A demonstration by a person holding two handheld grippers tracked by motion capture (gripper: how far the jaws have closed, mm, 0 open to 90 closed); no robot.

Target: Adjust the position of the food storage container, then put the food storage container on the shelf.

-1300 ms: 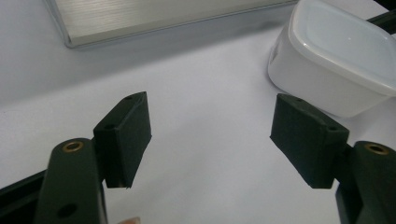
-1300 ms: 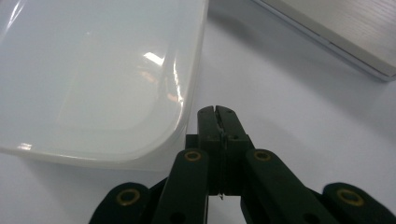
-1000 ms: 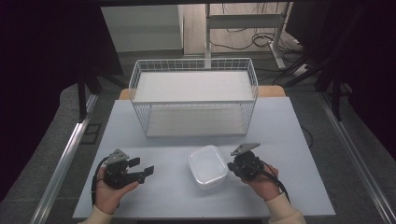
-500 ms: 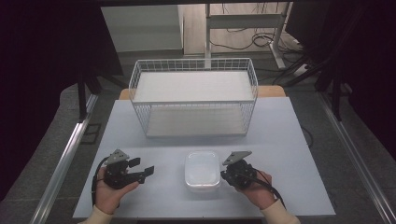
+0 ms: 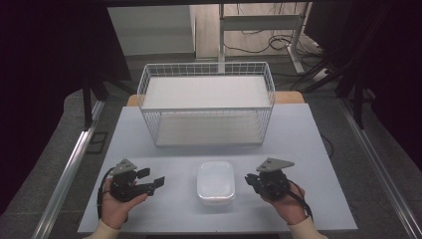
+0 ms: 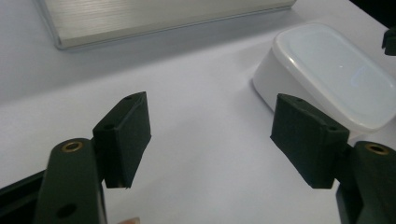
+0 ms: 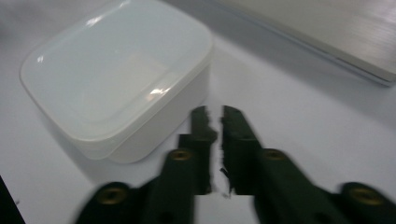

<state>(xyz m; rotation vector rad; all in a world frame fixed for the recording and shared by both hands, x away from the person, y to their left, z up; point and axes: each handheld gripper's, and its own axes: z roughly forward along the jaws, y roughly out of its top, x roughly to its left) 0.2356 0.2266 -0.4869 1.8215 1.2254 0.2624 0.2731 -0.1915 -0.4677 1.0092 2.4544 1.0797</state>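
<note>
A white lidded plastic container (image 5: 215, 181) rests on the table between my two grippers, and neither touches it. My left gripper (image 5: 152, 179) lies to its left with the jaws wide open and nothing between them (image 6: 212, 140); the container (image 6: 327, 74) is beyond its right jaw. To the container's right, my right gripper (image 5: 249, 180) points at it with a small gap. In the right gripper view its jaws (image 7: 215, 122) are shut on nothing, and the container (image 7: 116, 74) is just ahead to the left.
An empty white wire basket (image 5: 206, 102) stands at the back middle of the pale table (image 5: 308, 149). Its base edge shows in both gripper views (image 6: 163, 18) (image 7: 327, 32). Dark floor and metal rails flank the table.
The right gripper pushed the tilted container a little left and squared it up, then drew back to the right, off it. The left gripper stayed put.
</note>
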